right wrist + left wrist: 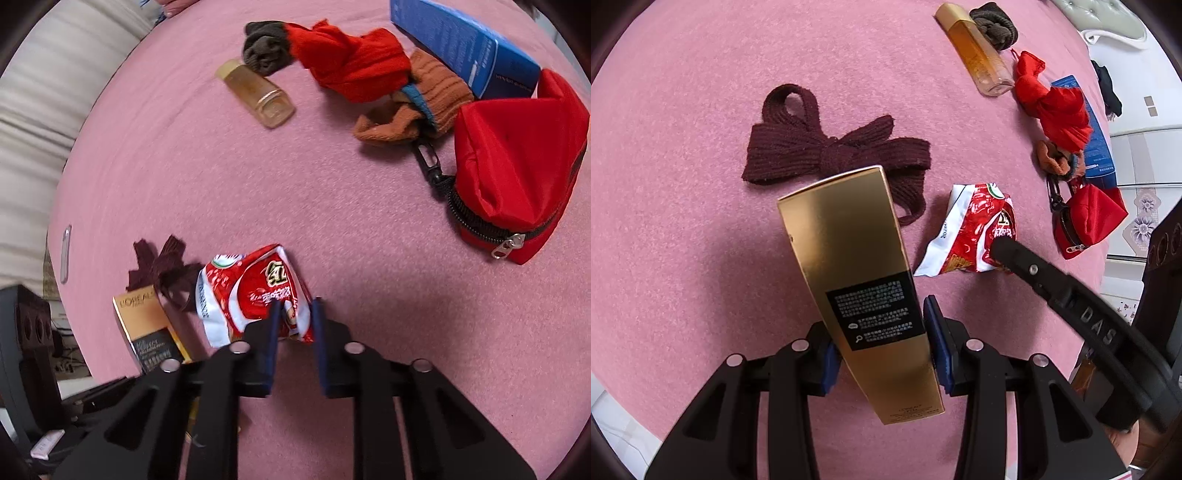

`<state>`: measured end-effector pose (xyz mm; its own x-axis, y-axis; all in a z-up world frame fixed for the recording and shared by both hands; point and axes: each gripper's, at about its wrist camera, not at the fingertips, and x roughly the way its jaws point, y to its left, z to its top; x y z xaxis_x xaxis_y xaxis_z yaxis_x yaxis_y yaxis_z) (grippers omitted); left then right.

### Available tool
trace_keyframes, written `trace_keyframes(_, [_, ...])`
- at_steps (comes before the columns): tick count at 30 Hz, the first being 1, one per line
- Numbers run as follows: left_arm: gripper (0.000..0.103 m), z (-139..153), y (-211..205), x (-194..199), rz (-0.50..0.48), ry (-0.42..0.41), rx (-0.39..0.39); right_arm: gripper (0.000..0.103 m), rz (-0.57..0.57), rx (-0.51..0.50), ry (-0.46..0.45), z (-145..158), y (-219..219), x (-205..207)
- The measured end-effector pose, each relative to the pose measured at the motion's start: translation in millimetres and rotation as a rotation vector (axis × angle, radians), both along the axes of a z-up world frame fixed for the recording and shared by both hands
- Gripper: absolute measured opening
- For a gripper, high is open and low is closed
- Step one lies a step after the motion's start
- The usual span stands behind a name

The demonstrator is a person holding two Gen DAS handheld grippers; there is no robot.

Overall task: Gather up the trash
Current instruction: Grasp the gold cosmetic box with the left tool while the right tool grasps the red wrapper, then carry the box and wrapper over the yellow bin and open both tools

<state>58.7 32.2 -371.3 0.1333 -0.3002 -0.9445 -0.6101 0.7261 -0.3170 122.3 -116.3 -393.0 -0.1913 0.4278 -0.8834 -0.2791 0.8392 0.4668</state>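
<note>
On the pink fuzzy bed cover (701, 92), seen from your left wrist, your left tongs (882, 347) pinch a long gold carton (857, 280), its blue pads pressed on both sides and its far end pointing toward 12 o'clock. Behind it at 11 o'clock lies a knotted maroon knit band (827, 147). At 2 o'clock from the carton sits the crumpled red and white snack wrapper (967, 229), with one black finger of your right tongs touching its near right corner. Farther off at 1 o'clock you have an amber bottle (979, 55), a dark brown sock (995, 24), a red cloth (1052, 107) lying over a blue box (1099, 147), and a red zip pouch (1086, 221). White furniture (1145, 140) runs along the right edge.

From your right wrist, your right tongs (295, 314) are drawn close together on the wrapper's (251, 291) near edge, the film caught between the blue pads. The gold carton (147, 325) shows at 9 o'clock with the maroon band (162, 266) behind it. The pouch (517, 170) lies at 2 o'clock, an orange-brown sock (424, 107) and the blue box (465, 48) at 1 o'clock, the red cloth (351, 62) and bottle (258, 92) at 12. A pale quilted bedding roll (40, 122) borders the cover at 10 o'clock.
</note>
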Motion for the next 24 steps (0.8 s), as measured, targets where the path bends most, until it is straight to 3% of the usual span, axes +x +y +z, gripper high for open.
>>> trace_keyframes(11, [0.04,27,-21,8,-0.043,-0.032,0.001,0.008,-0.064,0.043,0.002,34,-34,-4])
trace_keyframes(24, [0.04,77,-101,43,-0.191,-0.079,-0.016,0.008,-0.261,0.032,-0.045,88,-147,4])
